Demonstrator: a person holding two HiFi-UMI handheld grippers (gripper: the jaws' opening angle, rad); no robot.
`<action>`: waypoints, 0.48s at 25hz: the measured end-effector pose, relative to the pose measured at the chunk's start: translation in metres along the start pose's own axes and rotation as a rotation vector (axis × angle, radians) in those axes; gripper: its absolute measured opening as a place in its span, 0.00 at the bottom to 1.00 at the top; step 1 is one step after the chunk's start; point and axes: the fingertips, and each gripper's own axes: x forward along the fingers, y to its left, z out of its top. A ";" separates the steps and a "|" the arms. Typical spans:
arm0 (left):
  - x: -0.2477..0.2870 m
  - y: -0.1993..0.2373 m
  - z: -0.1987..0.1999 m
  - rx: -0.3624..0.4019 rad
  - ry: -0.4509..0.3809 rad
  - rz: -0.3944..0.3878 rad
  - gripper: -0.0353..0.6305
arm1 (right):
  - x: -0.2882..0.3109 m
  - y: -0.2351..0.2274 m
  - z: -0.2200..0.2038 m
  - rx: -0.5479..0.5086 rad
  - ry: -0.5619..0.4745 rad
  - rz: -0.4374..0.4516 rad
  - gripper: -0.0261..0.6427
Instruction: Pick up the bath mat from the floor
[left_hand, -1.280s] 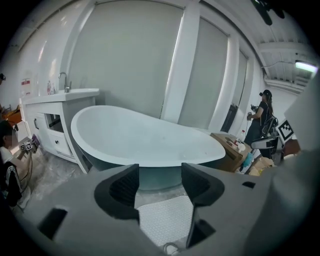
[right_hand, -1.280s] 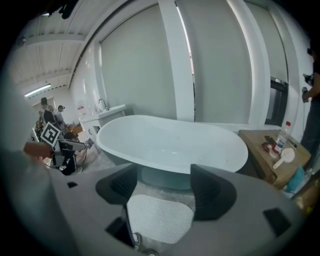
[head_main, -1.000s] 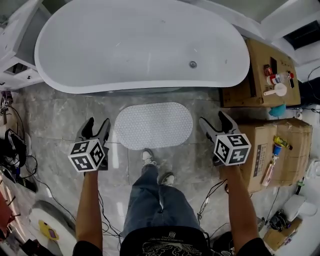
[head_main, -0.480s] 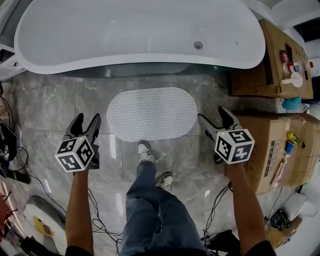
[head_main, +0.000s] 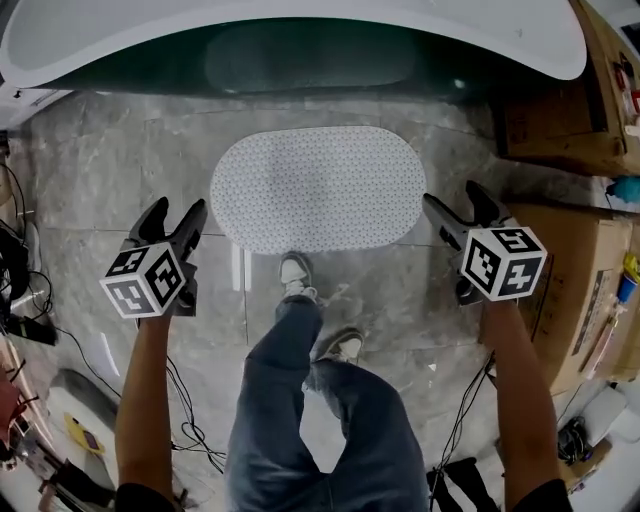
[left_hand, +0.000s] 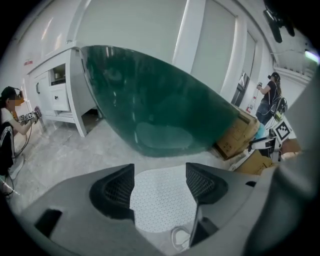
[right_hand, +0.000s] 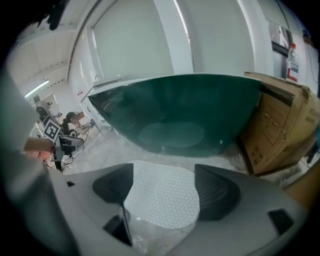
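The white oval bath mat (head_main: 318, 188) lies flat on the grey marble floor in front of the bathtub (head_main: 300, 45). My left gripper (head_main: 172, 222) hangs open just off the mat's left end, and its jaws have just been opening with nothing between them. Off the right end, my right gripper (head_main: 455, 205) is open too, its jaws also just widened and empty. In the left gripper view the mat (left_hand: 162, 197) shows between the fingers (left_hand: 116, 189), lower down and apart from them. The right gripper view frames the mat (right_hand: 160, 195) the same way.
My shoes (head_main: 295, 275) stand at the mat's near edge. Cardboard boxes (head_main: 585, 290) crowd the right side, and one (head_main: 545, 110) stands by the tub. Cables (head_main: 20, 270) trail along the left floor. A white cabinet (left_hand: 55, 95) stands past the tub.
Both grippers have dropped toward the floor beside the mat's ends. The head has bent lower, so the mat looks larger and the tub has slid up out of frame.
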 end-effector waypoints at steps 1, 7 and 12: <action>0.007 0.001 -0.009 -0.005 0.002 0.001 0.55 | 0.007 -0.003 -0.010 0.001 0.003 0.002 0.61; 0.052 0.013 -0.055 -0.019 0.011 -0.003 0.57 | 0.050 -0.024 -0.059 -0.002 0.020 -0.006 0.62; 0.089 0.032 -0.087 -0.016 0.008 0.005 0.59 | 0.093 -0.040 -0.090 -0.009 0.014 -0.008 0.63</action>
